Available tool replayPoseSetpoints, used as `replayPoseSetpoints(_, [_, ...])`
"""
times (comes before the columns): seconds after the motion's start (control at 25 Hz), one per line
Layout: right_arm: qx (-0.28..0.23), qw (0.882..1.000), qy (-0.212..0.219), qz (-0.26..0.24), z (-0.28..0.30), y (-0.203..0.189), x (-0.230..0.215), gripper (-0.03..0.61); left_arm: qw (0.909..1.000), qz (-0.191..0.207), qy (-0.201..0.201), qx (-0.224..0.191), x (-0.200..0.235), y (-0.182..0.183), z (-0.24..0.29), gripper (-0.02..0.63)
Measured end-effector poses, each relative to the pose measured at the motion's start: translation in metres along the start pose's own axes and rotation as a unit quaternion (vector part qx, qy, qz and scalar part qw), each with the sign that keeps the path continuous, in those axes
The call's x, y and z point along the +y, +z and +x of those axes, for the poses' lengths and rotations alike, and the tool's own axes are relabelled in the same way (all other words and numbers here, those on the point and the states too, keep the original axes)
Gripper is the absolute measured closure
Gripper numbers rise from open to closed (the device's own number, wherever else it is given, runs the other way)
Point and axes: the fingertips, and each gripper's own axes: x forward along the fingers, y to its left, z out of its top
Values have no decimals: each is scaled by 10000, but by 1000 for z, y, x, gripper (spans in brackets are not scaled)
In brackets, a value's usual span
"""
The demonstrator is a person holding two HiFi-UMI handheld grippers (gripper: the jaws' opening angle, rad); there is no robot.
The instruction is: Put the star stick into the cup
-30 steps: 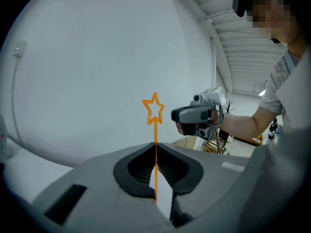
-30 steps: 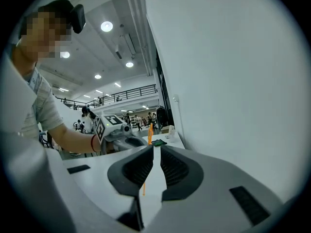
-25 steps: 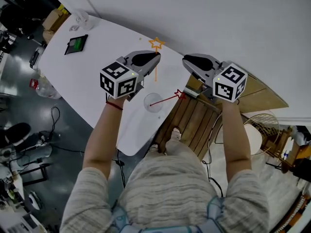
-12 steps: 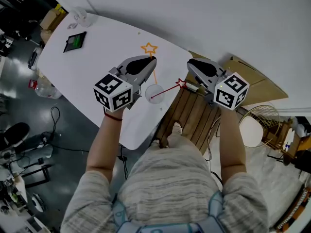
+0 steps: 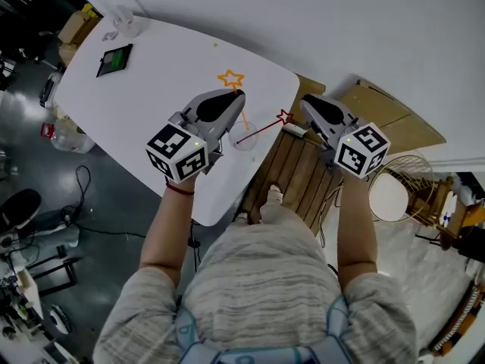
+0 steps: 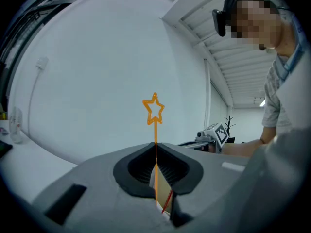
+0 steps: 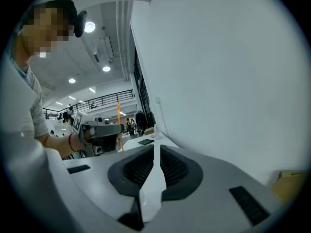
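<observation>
My left gripper (image 5: 241,97) is shut on an orange star stick (image 5: 231,78), which stands upright between the pads with its star (image 6: 154,108) on top. The stick's lower end hangs just over a clear cup (image 5: 244,139) near the white table's (image 5: 151,74) right edge. A red star stick (image 5: 265,127) leans out of that cup toward the right. My right gripper (image 5: 305,103) hovers right of the cup beside the red star, its jaws closed to a thin slit with nothing between them (image 7: 154,152). It faces the left gripper (image 7: 104,130).
A small device with a green screen (image 5: 114,59) and a clear plastic item (image 5: 123,21) lie at the table's far left end. A wooden slatted bench (image 5: 299,173) stands right of the table, under the right gripper. A white wall runs behind the table.
The left gripper has carried the orange star stick closer to the cup, its lower end now over the rim. The right gripper has drifted nearer the red star. Neither gripper's jaws changed.
</observation>
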Motion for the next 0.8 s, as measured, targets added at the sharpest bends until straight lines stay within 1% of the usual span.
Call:
replayPoseSetpoints(0.16, [-20, 9998, -111, 137, -11, -10, 4, 543, 9998, 47, 57, 197, -4, -23, -1, 594])
replayPoseSetpoints(0.36, [121, 9995, -175, 229, -16, -28, 10, 543, 9991, -165, 34, 381, -6, -54, -1, 594])
replayPoseSetpoints(0.48, [202, 9993, -188, 240, -17, -36, 16, 543, 9986, -202, 45, 486, -8, -69, -2, 594])
replayPoseSetpoints(0.8, [281, 9990, -177, 283, -18, -44, 33, 543, 9978, -281, 104, 592, -13, -90, -7, 594])
